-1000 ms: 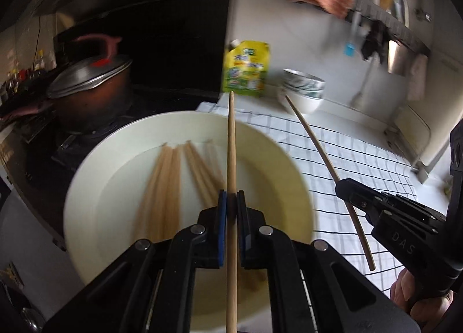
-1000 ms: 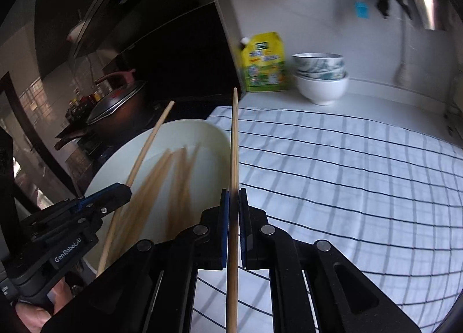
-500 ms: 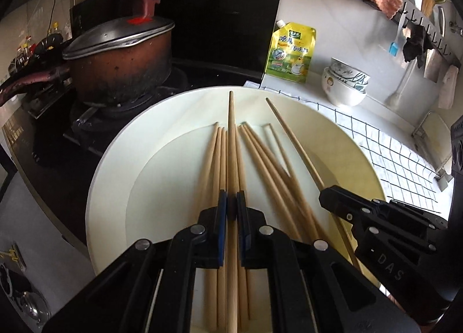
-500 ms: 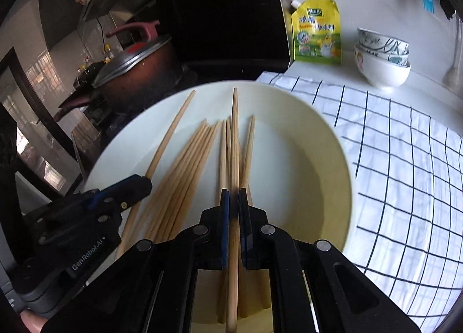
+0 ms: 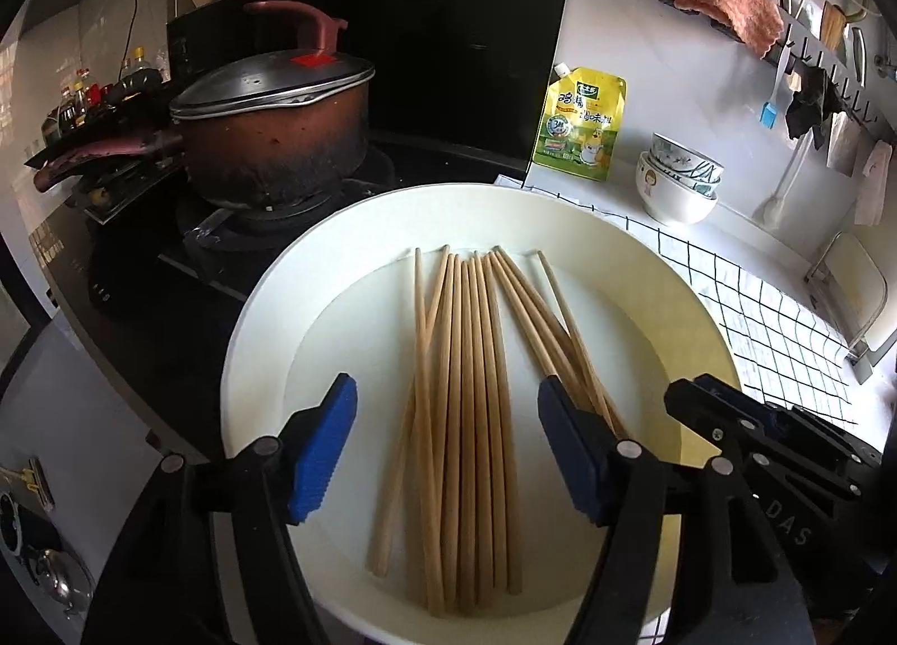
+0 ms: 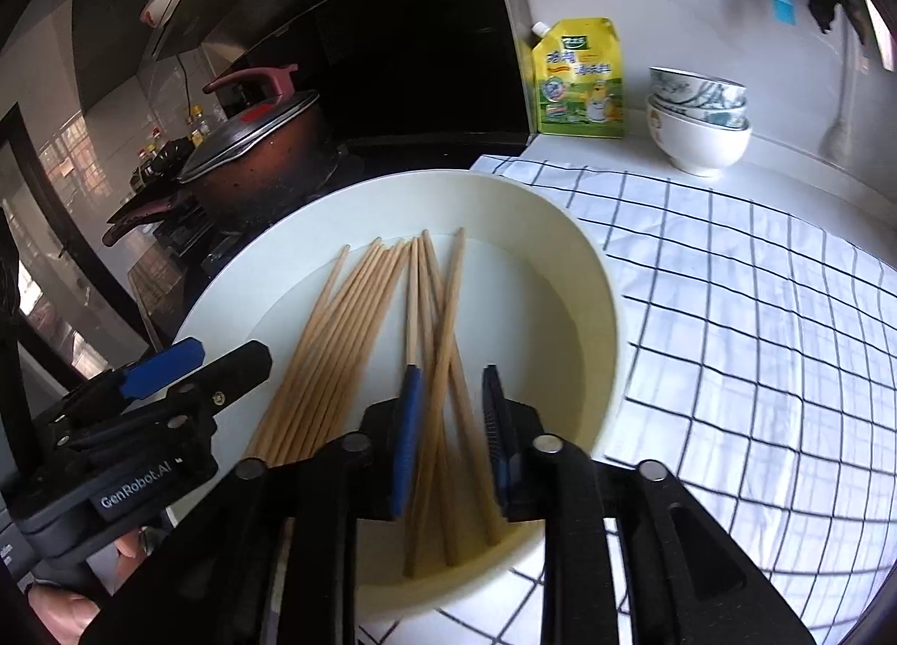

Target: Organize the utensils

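Both tongs of mine hang parted over the plate, gripping nothing.

Ahead stand the lidded pot [image 5: 269, 140], yellow pouch [image 5: 580, 129] and stacked bowls [image 5: 678, 185]; checked cloth [image 6: 757, 309] lies right. My left gripper [image 5: 445, 449] gapes wide, my right gripper [image 6: 448, 437] narrowly, above the chopsticks [image 5: 476, 365] lying loose in the plate [image 5: 644, 264].

Daylight from the right brightens the white wall [image 5: 644, 45] and checked cloth [image 6: 757, 309], the far-left stove corner stays dim, glare streaks the pot lid [image 5: 274, 79], and fisheye bending with dark vignetting warps both views' edges.
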Tool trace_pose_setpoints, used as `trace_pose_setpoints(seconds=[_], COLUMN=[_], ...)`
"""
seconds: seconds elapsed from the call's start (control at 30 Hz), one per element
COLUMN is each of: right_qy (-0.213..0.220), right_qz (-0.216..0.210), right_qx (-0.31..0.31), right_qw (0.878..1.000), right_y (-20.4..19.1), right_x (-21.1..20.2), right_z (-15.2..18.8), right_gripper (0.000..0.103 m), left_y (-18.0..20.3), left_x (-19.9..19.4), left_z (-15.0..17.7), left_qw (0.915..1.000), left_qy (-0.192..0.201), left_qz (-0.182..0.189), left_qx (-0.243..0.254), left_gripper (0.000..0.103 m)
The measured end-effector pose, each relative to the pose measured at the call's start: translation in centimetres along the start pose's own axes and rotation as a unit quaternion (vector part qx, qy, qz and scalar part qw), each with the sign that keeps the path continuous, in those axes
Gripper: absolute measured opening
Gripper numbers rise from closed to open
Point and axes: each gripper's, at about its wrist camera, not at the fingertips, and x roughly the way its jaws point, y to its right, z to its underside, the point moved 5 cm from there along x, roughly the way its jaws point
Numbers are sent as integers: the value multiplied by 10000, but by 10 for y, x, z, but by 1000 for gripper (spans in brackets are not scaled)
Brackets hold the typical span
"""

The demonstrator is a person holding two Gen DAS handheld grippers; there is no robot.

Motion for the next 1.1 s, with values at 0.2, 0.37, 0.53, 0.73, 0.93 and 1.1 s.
trace_pose_setpoints(seconds=[0.2, 0.37, 0.53, 0.73, 0.93, 1.1], right_qy=[198, 341, 327, 393, 415, 426], right_qz=[101, 225, 151, 159, 165, 181], right_qx=[125, 82, 115, 123, 151, 170], right_qw=[9997, 9991, 9993, 9990, 9989, 9988], right_y=[2, -2, -5, -6, -5, -5], right_x=[-18, -29, -35, -42, -47, -49], right_z=[7, 10, 16, 19, 21, 22], right_gripper=[28, 34, 34, 36, 36, 39], left_y=[-1, 1, 2, 4, 5, 4], left_x=[-13, -24, -33, -43, -48, -51], left_z=[7, 10, 13, 16, 16, 16], left_qw=[10000, 9999, 9998, 9996, 9995, 9995], left_qy=[17, 74, 140, 202, 237, 237], left_qz=[-47, -85, -89, -106, -149, -150], left_qx=[10, 95, 114, 143, 148, 126], left_gripper=[68, 72, 73, 75, 77, 80])
